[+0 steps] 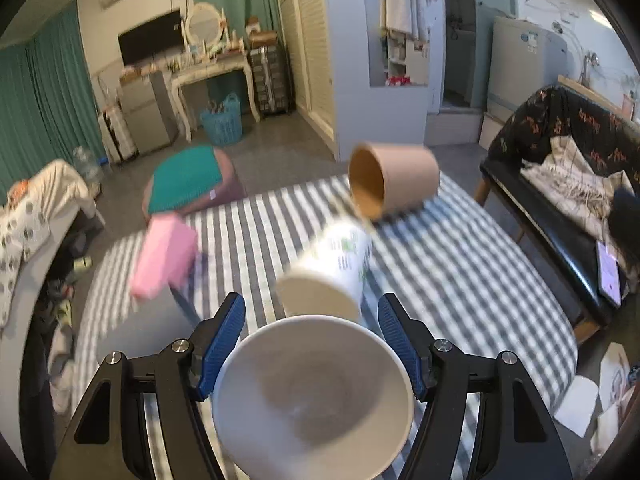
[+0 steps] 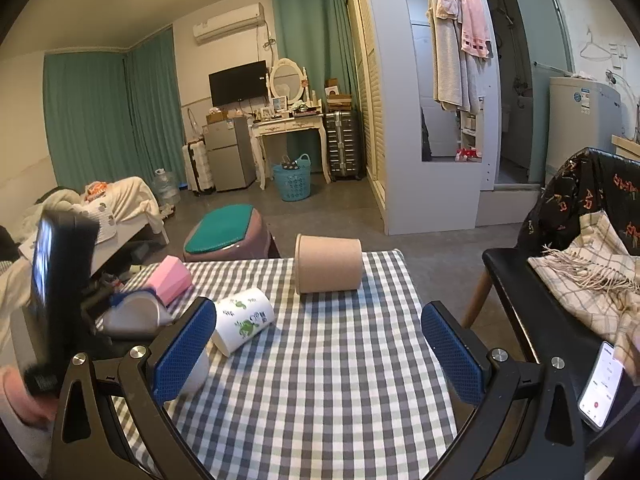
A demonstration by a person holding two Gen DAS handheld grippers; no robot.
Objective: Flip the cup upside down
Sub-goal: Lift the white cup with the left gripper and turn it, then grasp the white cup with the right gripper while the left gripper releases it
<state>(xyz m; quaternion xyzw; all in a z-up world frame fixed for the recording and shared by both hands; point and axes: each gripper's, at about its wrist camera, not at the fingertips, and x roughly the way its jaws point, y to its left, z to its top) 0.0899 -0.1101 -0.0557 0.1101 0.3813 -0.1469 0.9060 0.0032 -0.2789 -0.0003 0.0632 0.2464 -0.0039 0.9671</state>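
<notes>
Left wrist view, left to right. Pink box (image 1: 164,258) is lying blurred, ahead and left of the left tool (image 1: 312,320), on the checked surface (image 1: 460,280). The left tool's blue pads (image 1: 224,340) are pressing on either side of a white cup (image 1: 312,392), clamping it just below the rim; the cup's mouth is facing the camera, tilted, its grey inside showing. Directly ahead of the tool, a printed cup (image 1: 332,268) is lying on its side, base toward the tool. Beyond it, a brown cup (image 1: 394,180) is lying on its side near the far edge, open mouth pointing left. Far right, a dark sofa (image 1: 560,200) is standing beside the surface, with a phone (image 1: 608,276) resting on it.

Right wrist view, left to right. Left of the right tool (image 2: 318,340), a black camera body is sitting blurred at the frame edge. The pink box (image 2: 168,280) is lying ahead-left; the white cup (image 2: 196,372) is partly hidden behind the left pad (image 2: 184,352). The printed cup (image 2: 244,320) is lying just ahead of that pad. The right tool's pads are standing wide apart over the checked surface (image 2: 340,380), holding nothing. The brown cup (image 2: 328,264) is lying straight ahead at the far edge. Right of the tool, the phone (image 2: 602,388) is glowing on the sofa (image 2: 520,300).
</notes>
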